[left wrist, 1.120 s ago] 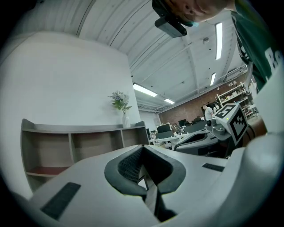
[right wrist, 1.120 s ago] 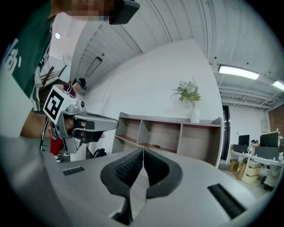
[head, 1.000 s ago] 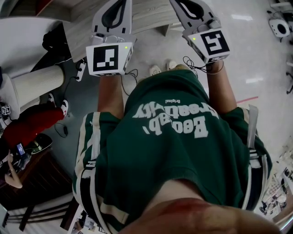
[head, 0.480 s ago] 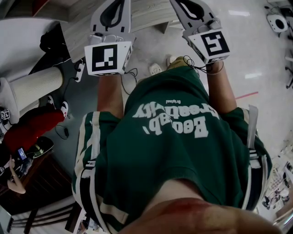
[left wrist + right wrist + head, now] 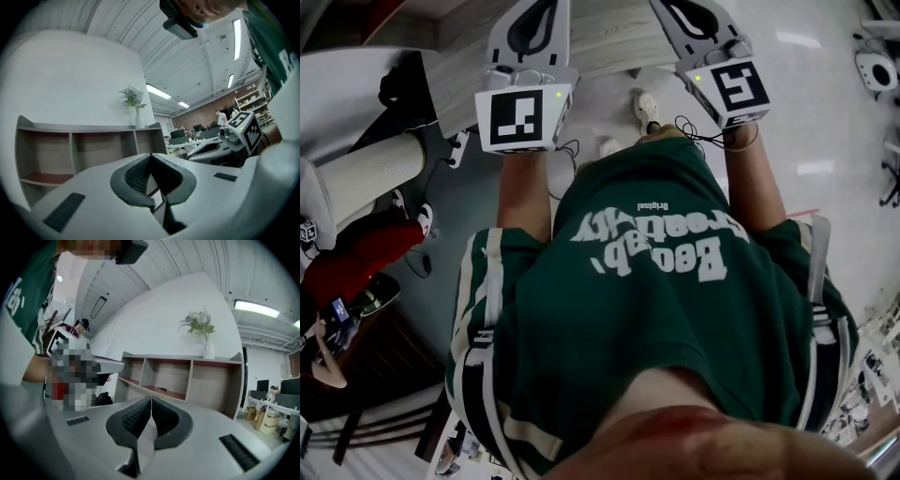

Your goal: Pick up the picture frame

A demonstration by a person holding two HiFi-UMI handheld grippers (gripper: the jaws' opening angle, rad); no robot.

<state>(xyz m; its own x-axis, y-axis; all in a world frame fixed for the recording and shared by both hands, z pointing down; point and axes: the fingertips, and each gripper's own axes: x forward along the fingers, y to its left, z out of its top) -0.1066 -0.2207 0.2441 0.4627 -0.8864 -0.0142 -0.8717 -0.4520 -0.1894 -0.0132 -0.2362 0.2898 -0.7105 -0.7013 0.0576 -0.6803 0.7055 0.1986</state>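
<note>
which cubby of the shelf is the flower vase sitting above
The right-end cubby in the right gripper view: the flower vase stands on the shelf top directly over it, not over the other two.

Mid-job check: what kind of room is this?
Likely an open-plan office or lab: desks with monitors, long ceiling strip lights, and a cubby shelf unit topped by a vase of flowers.

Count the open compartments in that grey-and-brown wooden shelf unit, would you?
3, in one row of the grey-and-brown wooden shelf unit: left, middle, right under the white vase. Lower ones may be hidden.
</note>
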